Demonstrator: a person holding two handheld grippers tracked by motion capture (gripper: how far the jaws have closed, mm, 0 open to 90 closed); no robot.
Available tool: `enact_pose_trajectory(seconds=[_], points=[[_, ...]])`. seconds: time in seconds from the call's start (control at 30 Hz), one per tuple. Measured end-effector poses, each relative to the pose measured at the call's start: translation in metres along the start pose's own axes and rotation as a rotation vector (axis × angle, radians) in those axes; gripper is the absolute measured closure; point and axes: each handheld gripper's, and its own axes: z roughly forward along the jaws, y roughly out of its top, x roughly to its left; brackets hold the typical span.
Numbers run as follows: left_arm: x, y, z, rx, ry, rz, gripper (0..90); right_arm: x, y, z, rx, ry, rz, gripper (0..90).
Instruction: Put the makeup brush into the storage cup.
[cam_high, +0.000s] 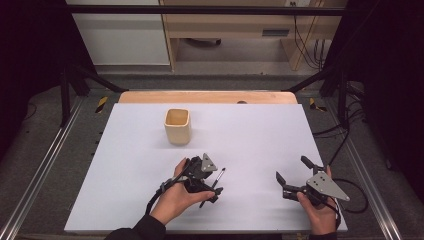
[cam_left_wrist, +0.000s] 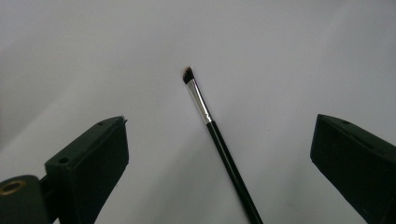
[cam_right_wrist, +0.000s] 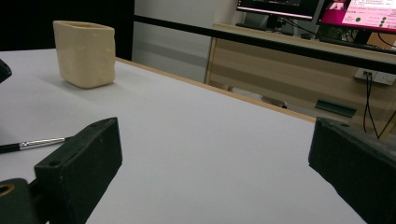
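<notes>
The left tool hangs low over the white worktop with its jaws spread wide – a thin black brush lies flat on the worktop between them, touching neither, its silver collar and dark bristles pointing away from the tool. The right tool sits well apart to the right of the left one, jaws also wide open and holding nothing. A cream cup stands upright beyond the left tool, well clear of the brush.
</notes>
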Motion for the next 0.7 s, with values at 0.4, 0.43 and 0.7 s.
enact_pose_trajectory(seconds=[0.4, 0.43, 0.7], points=[[0.0, 0.0, 0.006, 0.032, -0.002, 0.002, 4.0, -0.001, 0.0, 0.0, -0.006, -0.001, 0.001, 3.0], [0.001, 0.0, 0.006, 0.044, -0.002, 0.01, 3.9, -0.001, 0.0, 0.0, -0.005, -0.002, 0.001, 3.0], [0.003, -0.001, 0.011, 0.036, 0.017, -0.033, 4.2, -0.001, 0.0, 0.0, -0.005, 0.0, -0.001, 3.0]])
